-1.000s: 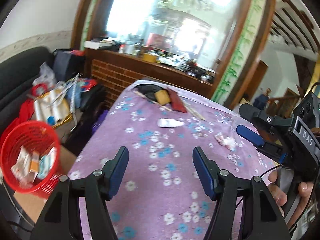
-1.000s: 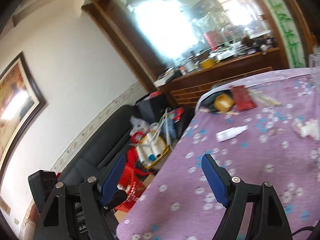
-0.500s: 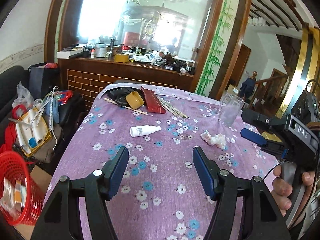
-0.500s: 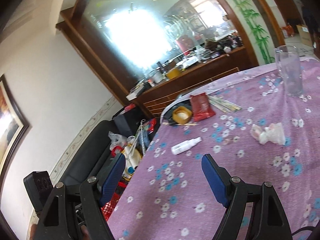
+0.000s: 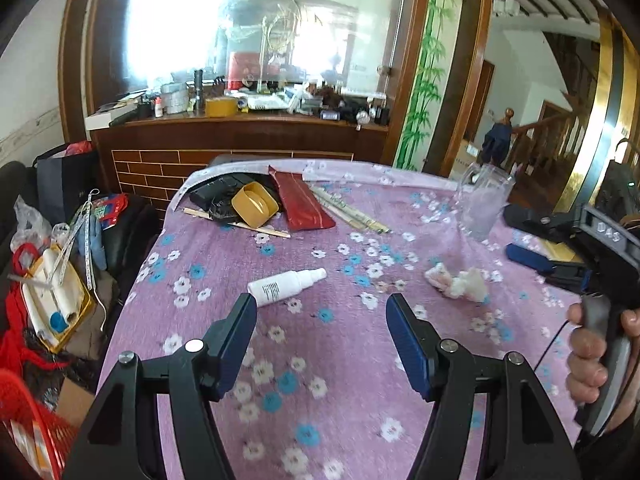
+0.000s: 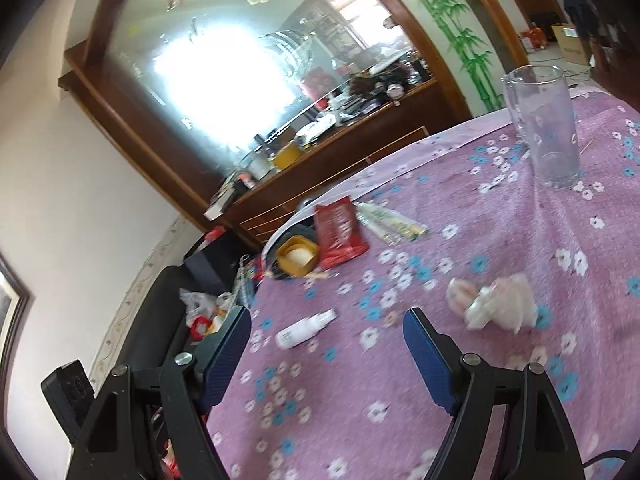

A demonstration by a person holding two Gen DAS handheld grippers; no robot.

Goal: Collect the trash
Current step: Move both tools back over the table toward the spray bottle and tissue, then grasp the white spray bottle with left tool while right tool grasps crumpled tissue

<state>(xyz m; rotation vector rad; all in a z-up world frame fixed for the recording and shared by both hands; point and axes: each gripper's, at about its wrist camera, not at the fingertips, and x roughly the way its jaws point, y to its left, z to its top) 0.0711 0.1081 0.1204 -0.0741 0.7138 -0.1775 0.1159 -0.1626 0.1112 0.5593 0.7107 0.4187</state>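
A crumpled white tissue wad [image 5: 460,282] lies on the purple floral tablecloth [image 5: 320,360], right of centre; it also shows in the right wrist view [image 6: 496,306]. A small white spray bottle [image 5: 286,286] lies on its side nearer the left; it shows in the right wrist view [image 6: 306,328] too. My left gripper [image 5: 322,338] is open and empty above the cloth, just short of the bottle. My right gripper [image 6: 328,354] is open and empty, the tissue wad just right of its right finger. The right gripper also shows at the right edge of the left wrist view [image 5: 560,252]. A red basket [image 5: 24,428] stands on the floor at lower left.
At the table's far end lie a yellow cup [image 5: 254,205], a red pouch [image 5: 304,204], wrapped chopsticks [image 5: 348,210] and a dark case [image 5: 218,196]. A clear glass pitcher [image 5: 482,202] stands at the right. A sofa with clutter [image 5: 52,280] is to the left.
Both grippers have swung right, from the basket and sofa side toward the table's middle. The tissue wad and pitcher have come into view. Both stay open.
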